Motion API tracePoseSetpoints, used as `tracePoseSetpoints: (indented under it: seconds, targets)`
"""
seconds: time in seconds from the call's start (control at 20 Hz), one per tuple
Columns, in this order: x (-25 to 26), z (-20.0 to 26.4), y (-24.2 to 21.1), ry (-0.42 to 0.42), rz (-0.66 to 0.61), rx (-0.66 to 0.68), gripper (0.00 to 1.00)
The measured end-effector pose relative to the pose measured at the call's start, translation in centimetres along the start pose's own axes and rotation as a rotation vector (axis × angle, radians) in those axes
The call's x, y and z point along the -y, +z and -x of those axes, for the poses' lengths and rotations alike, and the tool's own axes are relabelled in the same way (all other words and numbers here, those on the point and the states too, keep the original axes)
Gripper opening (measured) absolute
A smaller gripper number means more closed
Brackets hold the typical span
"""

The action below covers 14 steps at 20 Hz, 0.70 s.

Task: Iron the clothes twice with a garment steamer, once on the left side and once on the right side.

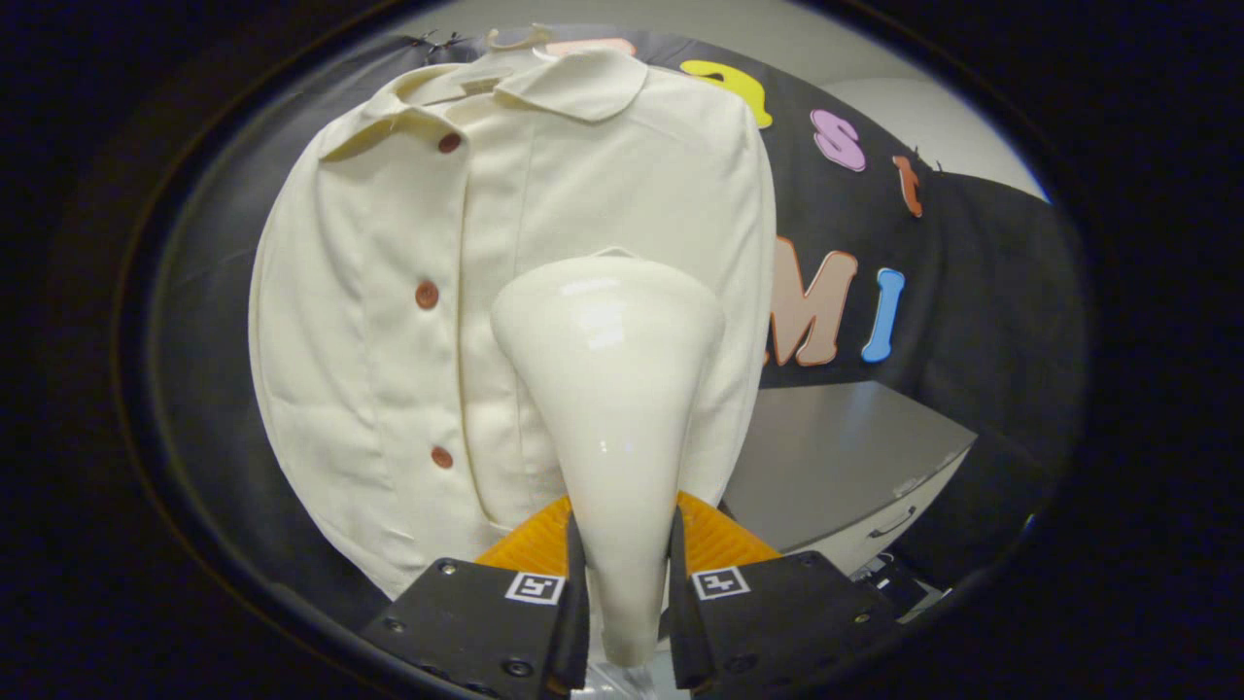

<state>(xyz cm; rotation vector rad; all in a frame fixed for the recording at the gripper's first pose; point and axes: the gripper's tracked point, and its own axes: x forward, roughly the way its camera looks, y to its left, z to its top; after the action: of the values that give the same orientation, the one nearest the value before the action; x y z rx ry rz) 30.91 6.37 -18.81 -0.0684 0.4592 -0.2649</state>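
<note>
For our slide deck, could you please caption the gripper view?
Gripper shut on a garment steamer, its head facing a hanging cream shirt.

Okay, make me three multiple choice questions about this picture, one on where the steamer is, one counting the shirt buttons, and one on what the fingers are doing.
1. Where is the garment steamer?
A. Between the fingers, in front of the shirt
B. Lying on the grey cabinet
C. Hanging on the hanger

2. How many buttons show on the shirt?
A. One
B. Three
C. Six

3. What state is the gripper in?
A. Wide open, holding nothing
B. Shut on the shirt's collar
C. Shut on the steamer

Answers: 1 A, the steamer's handle runs down between both fingers with the shirt behind it. 2 B, three brown buttons sit along the placket. 3 C, both fingers press against the steamer's handle.
</note>
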Motion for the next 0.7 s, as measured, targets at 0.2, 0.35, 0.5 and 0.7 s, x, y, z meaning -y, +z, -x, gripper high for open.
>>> tracePoseSetpoints:
  seconds: [0.2,0.35,0.5,0.7]
  targets:
    - [0.2,-0.2,-3.9,0.000,0.024,-0.059,0.33]
    - [0.2,-0.5,-6.8,-0.004,0.031,-0.105,0.34]
    - [0.2,-0.6,-9.5,-0.007,0.036,-0.150,0.34]
    - [0.3,-0.3,-13.8,0.000,0.026,-0.232,0.34]
